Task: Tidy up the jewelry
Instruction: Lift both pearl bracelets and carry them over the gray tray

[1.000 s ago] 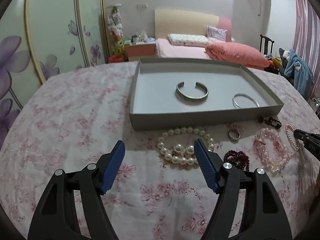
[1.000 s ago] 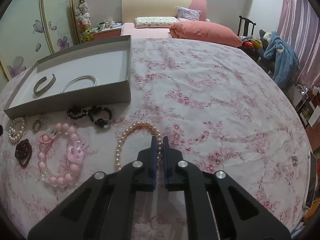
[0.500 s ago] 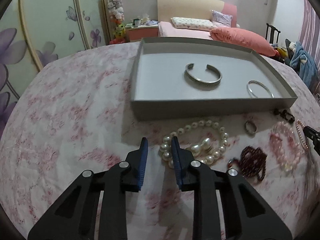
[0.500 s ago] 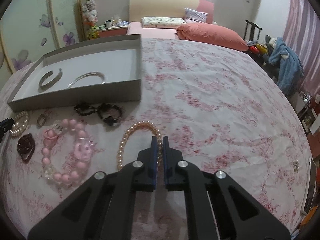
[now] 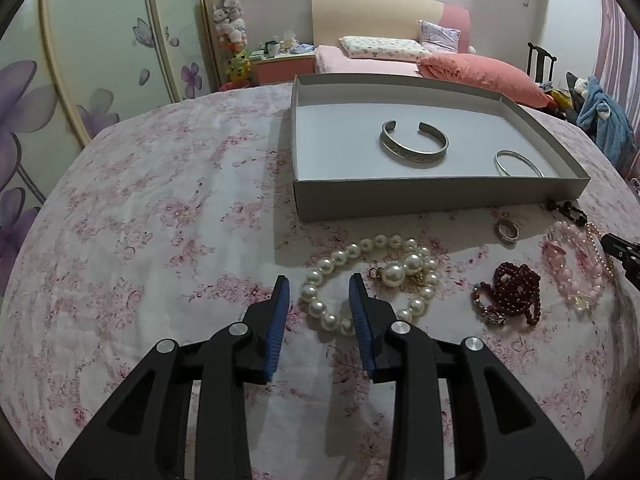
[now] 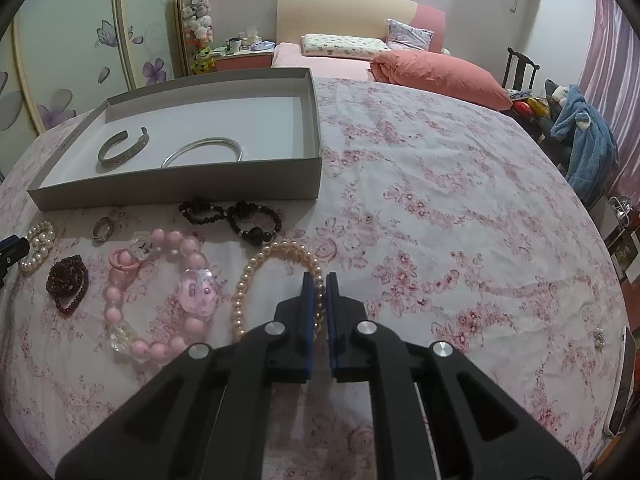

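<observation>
A grey tray (image 5: 440,194) (image 6: 176,188) holds a wide silver cuff (image 5: 414,145) and a thin silver bangle (image 5: 518,163). In front of it lie a white pearl bracelet (image 5: 372,280), a silver ring (image 5: 507,230), a dark red bead bracelet (image 5: 512,294), a pink bead bracelet (image 6: 160,292), black bead bracelets (image 6: 236,218) and a pearl necklace (image 6: 276,280). My left gripper (image 5: 318,286) is partly open, its fingers astride the white pearl bracelet's left side. My right gripper (image 6: 319,280) is shut on the pearl necklace's right side.
The table wears a pink floral cloth (image 6: 440,220). Behind it stand a bed with a salmon duvet (image 6: 436,76), a nightstand (image 5: 280,66) and flowered wardrobe doors (image 5: 100,40). A chair with blue clothing (image 6: 584,140) is at the right.
My left gripper narrowed from wide open, moved close to the white pearl bracelet, and now sits a little wider around its left side. My right gripper stays shut on the pearl necklace.
</observation>
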{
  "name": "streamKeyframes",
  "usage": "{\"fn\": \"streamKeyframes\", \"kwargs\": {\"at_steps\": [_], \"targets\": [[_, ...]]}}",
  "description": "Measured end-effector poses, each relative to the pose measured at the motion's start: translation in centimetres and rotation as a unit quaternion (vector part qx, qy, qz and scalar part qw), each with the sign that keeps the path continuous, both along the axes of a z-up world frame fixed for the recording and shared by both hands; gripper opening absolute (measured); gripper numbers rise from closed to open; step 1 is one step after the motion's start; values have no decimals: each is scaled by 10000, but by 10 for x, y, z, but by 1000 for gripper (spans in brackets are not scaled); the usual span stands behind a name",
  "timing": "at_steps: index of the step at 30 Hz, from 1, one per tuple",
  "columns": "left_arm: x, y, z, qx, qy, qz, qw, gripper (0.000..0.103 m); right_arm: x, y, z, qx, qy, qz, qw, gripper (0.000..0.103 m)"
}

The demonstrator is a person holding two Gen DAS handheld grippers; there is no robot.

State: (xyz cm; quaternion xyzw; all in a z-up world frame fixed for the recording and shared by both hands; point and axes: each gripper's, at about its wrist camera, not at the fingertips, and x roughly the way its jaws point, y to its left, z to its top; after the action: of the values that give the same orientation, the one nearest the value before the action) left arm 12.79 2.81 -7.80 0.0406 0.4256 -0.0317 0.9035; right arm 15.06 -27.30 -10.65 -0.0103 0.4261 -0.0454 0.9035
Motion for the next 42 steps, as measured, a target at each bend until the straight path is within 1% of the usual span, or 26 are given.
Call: {"fn": "streamKeyframes", "kwargs": {"at_steps": [6, 7, 8, 9, 10, 12, 14, 18, 25, 29, 33, 42], "targets": [[6, 0, 0, 3, 45, 48, 10000, 32, 0, 1, 0, -35, 4, 3, 10000, 8], [5, 0, 0, -12, 44, 29, 10000, 28, 0, 2, 0, -46, 2, 5, 10000, 7], [5, -1, 0, -10, 38, 24, 10000, 15, -1, 2, 0, -34, -3, 3, 10000, 7], [6, -1, 0, 2, 32, 38, 10000, 11, 0, 1, 0, -4, -4, 1, 10000, 7], [6, 0, 0, -9, 32, 36, 10000, 11, -1, 0, 0, 132, -19, 5, 9999, 7], [5, 1, 2, -68, 8, 18, 10000, 11, -3, -3, 4, 331, -98, -11, 9994, 6], [4, 1, 5, -108, -80, 9, 9999, 11, -5, -5, 10, 401, -249, -1, 9989, 6], [0, -1, 19, -231, -375, -58, 9990, 11, -11, -2, 26, 581, -597, 56, 9965, 6], [-5, -10, 37, -432, -774, -216, 9958, 11, -19, 10, 45, 847, -1007, 240, 9910, 6], [-9, -19, 44, -524, -937, -327, 9937, 11, -21, 19, 52, 941, -1167, 345, 9881, 6], [-12, -28, 50, -524, -1111, -440, 9914, 11, -25, 29, 57, 1013, -1303, 458, 9852, 6], [-20, -35, 59, -598, -1369, -501, 9875, 11, -31, 49, 64, 1081, -1508, 657, 9804, 6]]}}
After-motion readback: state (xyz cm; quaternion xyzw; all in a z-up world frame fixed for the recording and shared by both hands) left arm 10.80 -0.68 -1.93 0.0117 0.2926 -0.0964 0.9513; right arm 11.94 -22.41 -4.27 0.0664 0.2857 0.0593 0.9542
